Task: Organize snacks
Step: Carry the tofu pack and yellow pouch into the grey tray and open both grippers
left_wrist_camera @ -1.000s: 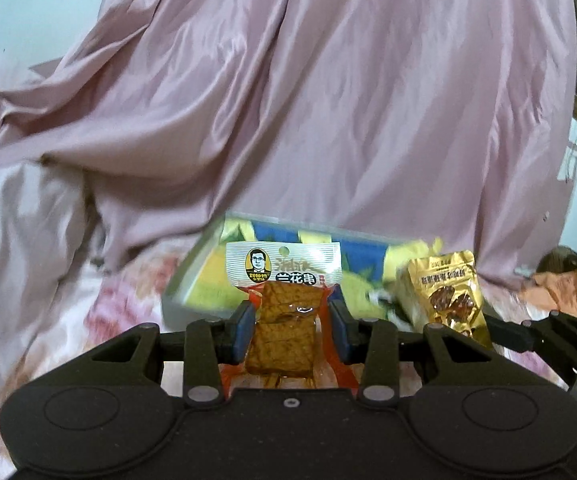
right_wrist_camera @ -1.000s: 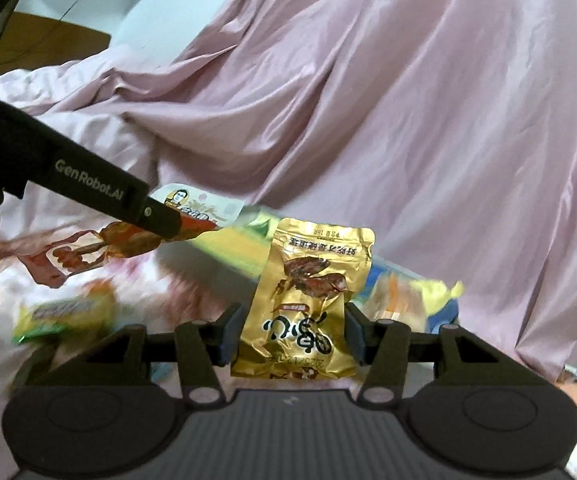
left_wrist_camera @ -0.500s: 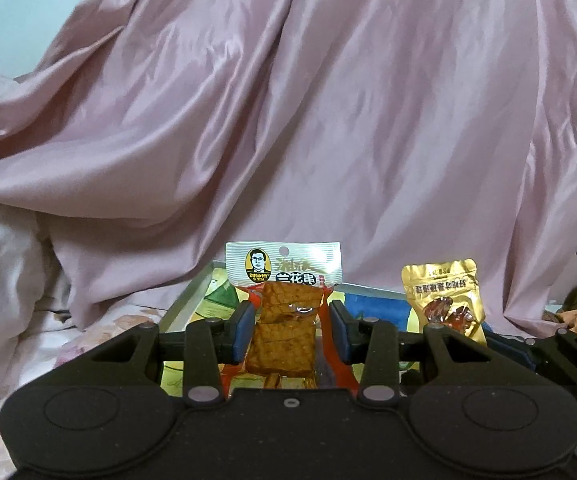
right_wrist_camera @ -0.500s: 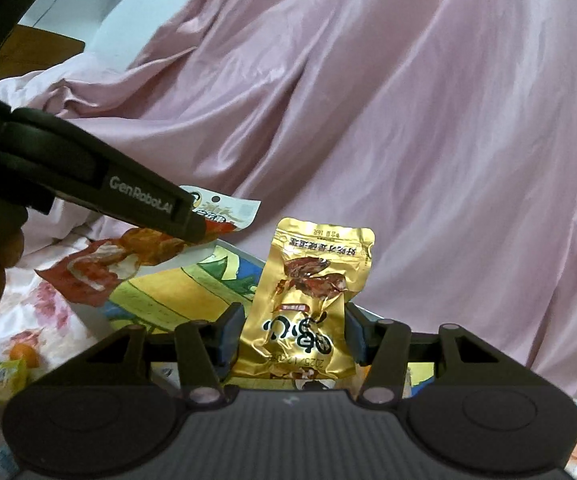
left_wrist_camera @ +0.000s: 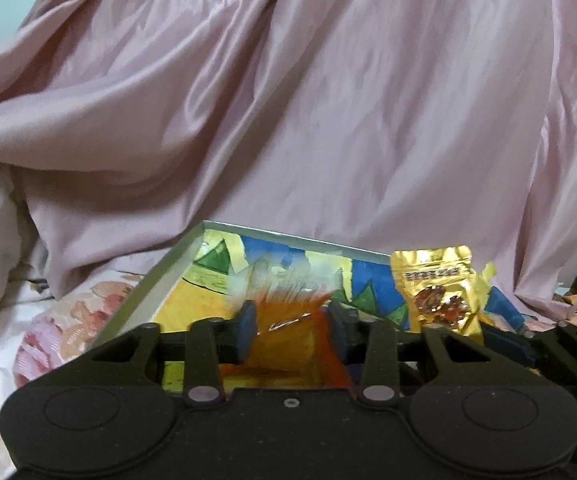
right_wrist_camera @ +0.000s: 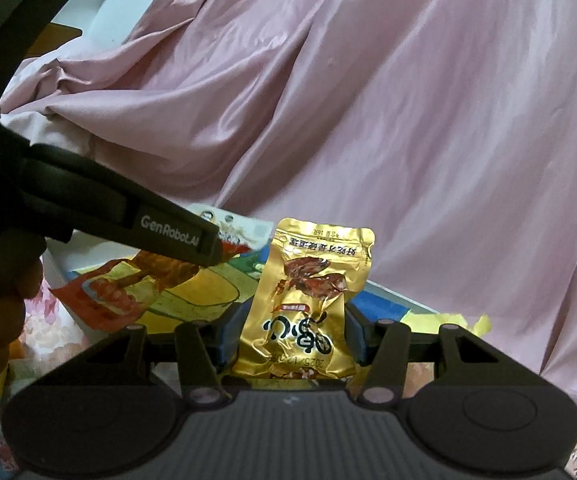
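left gripper (left_wrist_camera: 291, 330): jaws closing, blurry orange snack pack (left_wrist_camera: 288, 320) between them | right gripper (right_wrist_camera: 291, 334): squeezing gold snack pack (right_wrist_camera: 308, 304) upright | both over the tray (left_wrist_camera: 148, 288) (colourful bottom) | I go low, then let go gently so packs lie flat.

1. Left gripper (left_wrist_camera: 291, 322): matte black plastic body, speckled finish, wide rounded housing with two shallow round discs.
2. Its fingers (left_wrist_camera: 243, 330): black angular arms with triangular cut-outs, dark blue pads at the tips, round silver pivot screws, one small screw at centre.
3. Right gripper (right_wrist_camera: 292, 334): same black build; top plate ribbed with fine grey lines, small pale mark at centre.
4. Its fingers (right_wrist_camera: 230, 334): blue-black pads, silver pivot screws.
5. Right wrist view: left gripper's finger bears white "GenRobot.AI" lettering.
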Demonstrator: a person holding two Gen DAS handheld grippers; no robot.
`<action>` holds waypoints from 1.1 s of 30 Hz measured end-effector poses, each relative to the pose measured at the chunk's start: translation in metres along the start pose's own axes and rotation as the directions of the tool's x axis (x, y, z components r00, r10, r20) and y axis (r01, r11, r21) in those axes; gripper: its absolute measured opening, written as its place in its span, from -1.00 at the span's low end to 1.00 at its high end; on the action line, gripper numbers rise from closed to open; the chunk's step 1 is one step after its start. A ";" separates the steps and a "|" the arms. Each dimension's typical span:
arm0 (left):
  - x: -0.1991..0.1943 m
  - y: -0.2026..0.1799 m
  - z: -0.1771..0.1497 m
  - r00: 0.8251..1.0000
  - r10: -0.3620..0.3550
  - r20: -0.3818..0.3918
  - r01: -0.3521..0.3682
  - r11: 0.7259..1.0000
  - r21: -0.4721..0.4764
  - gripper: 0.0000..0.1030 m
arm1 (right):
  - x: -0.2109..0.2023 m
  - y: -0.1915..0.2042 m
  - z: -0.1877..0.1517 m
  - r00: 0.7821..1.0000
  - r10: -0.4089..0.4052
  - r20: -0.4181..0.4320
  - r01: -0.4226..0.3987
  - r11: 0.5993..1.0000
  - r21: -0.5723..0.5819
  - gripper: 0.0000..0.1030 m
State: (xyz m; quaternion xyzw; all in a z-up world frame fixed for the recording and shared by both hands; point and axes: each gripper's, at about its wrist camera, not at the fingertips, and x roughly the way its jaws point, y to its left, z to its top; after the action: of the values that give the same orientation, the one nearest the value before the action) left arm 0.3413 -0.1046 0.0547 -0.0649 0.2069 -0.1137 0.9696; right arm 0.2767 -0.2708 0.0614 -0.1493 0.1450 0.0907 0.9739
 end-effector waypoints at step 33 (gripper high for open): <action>-0.108 0.010 0.012 0.990 0.103 0.099 -0.095 0.992 -0.077 0.99 | -0.095 -0.017 0.018 0.993 -0.046 0.107 0.029 0.989 0.148 0.99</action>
State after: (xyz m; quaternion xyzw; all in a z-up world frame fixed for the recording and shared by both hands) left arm 0.2529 -0.0672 0.1058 -0.0955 0.1636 -0.0543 0.9804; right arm 0.1955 -0.2934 0.1112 -0.0748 0.0944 0.0696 0.9903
